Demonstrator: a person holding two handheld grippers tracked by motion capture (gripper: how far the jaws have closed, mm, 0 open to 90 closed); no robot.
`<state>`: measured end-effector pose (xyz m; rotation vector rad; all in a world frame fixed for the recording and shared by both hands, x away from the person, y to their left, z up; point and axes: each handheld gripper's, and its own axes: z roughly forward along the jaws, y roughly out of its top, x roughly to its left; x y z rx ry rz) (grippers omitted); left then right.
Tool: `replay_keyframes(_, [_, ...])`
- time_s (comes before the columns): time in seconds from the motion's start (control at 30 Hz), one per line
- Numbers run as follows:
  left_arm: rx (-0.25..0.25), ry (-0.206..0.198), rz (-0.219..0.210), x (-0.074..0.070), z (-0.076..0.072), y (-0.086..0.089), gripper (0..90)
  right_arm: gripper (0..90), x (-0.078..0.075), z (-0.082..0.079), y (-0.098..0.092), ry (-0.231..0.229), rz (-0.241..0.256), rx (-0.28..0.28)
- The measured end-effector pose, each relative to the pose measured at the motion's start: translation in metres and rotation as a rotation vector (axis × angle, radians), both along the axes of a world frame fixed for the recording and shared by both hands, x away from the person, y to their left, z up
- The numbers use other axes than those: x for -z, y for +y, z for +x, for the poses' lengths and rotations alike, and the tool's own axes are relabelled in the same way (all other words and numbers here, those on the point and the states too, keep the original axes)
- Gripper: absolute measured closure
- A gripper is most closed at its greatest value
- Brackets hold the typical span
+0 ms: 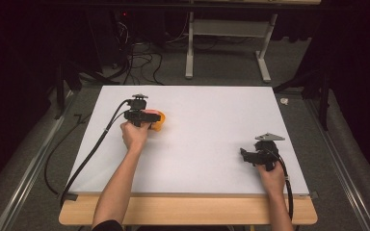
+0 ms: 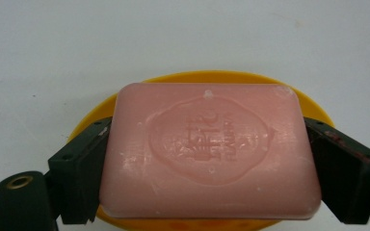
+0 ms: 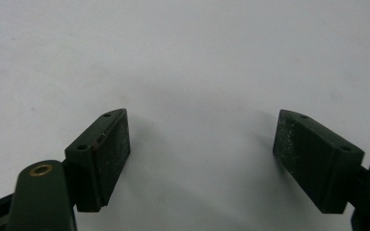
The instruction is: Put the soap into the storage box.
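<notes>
**Soap gripped over its dish**

The left gripper (image 2: 207, 159) has its fingers (image 2: 79, 178) clamped on the short ends of a pink soap (image 2: 207, 149), one finger pressing each side. The bar lies flat, stamped face up, over an orange dish (image 2: 207, 77) whose rim curves out behind it and peeks from under its near edge. I cannot tell whether the soap rests in the dish or is lifted just clear of it. Taking it by the ends probably keeps the fingers off the dish rim and leaves the broad face level.

In the high view the left gripper (image 1: 142, 117) and dish (image 1: 159, 121) sit left of centre on the white counter (image 1: 207, 139), with the hand behind them.

The right gripper (image 1: 255, 156) waits well apart, near the counter's right edge. Its fingers (image 3: 103, 159) stand wide apart with nothing but bare counter between them, apparently kept ready and out of the way.
</notes>
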<state>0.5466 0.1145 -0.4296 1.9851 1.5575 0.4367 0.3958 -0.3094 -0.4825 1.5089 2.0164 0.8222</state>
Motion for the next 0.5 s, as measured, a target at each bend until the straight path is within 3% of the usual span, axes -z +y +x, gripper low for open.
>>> replay_keyframes(0.5, [-0.012,0.021,0.001,0.0058,0.0034,-0.0003,13.5,21.2,0.0000,0.0000,0.0000,0.000,0.000,0.000])
